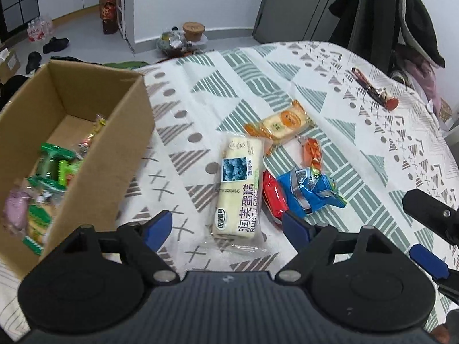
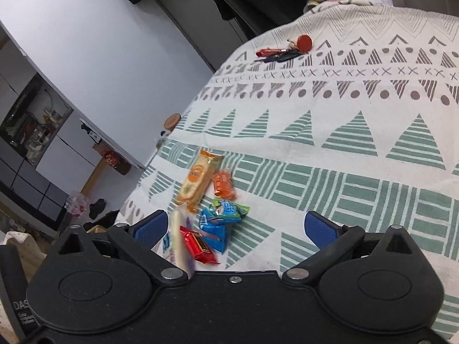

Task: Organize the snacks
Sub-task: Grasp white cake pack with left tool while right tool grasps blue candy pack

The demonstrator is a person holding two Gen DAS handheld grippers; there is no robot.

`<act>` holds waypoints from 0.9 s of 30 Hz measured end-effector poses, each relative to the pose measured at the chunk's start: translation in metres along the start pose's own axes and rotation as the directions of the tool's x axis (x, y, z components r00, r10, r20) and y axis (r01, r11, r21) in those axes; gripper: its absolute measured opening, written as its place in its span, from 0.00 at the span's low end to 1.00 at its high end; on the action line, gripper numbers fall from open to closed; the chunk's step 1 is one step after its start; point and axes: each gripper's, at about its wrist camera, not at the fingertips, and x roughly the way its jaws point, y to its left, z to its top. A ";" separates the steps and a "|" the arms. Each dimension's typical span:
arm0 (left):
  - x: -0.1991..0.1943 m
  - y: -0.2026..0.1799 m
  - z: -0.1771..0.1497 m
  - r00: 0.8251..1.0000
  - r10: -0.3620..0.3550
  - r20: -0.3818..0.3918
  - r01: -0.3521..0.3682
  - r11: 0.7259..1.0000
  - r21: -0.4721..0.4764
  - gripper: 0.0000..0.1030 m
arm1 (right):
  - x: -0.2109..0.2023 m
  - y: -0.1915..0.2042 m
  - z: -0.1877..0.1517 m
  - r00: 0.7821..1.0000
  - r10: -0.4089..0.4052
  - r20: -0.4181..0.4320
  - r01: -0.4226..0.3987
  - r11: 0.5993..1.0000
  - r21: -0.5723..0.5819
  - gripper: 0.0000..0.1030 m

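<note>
My left gripper (image 1: 226,229) hangs over the patterned tablecloth (image 1: 330,109) on the table, its blue fingers (image 1: 159,229) spread wide and holding nothing, the near end of a long white cake packet (image 1: 239,192) lying between their tips. Just right of that packet sit a red wrapper (image 1: 272,197) and a blue wrapper (image 1: 309,192), touching each other, with a small orange candy (image 1: 312,152) beyond them and a pale cracker pack (image 1: 282,126) with orange ends furthest out. At the left edge of the table stands an open cardboard box (image 1: 114,132), already holding several snacks, mostly in green packaging (image 1: 54,160).

From my right gripper (image 2: 233,226), the fingers (image 2: 320,229) likewise stand wide apart and empty. The same loose pile lies ahead and to its left: the red wrapper (image 2: 199,246) nearest, the blue wrapper (image 2: 215,229) beside it, a green-ended blue packet (image 2: 228,207), the orange candy (image 2: 225,185) and the cracker pack (image 2: 198,180). The white cake packet (image 2: 179,238) is blurred here, partly behind the left finger.

Well apart, near the far edge of the table, rests a set of keys with a red round tag (image 2: 304,43).
</note>
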 end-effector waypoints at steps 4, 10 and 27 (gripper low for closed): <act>0.020 -0.002 0.001 0.999 -0.008 -0.031 0.008 1.000 -0.003 0.76 | 0.013 -0.004 0.004 1.000 -0.011 -0.015 0.011 1.000 0.008 0.99; 0.041 0.001 0.001 0.996 -0.032 -0.081 0.030 0.999 -0.034 0.50 | 0.032 -0.002 0.006 0.999 -0.022 -0.040 0.022 1.000 0.003 0.99; 0.028 0.019 0.008 0.997 -0.078 0.006 0.078 0.994 -0.081 0.28 | 0.071 0.010 0.008 0.995 -0.007 -0.099 0.005 1.000 -0.029 0.78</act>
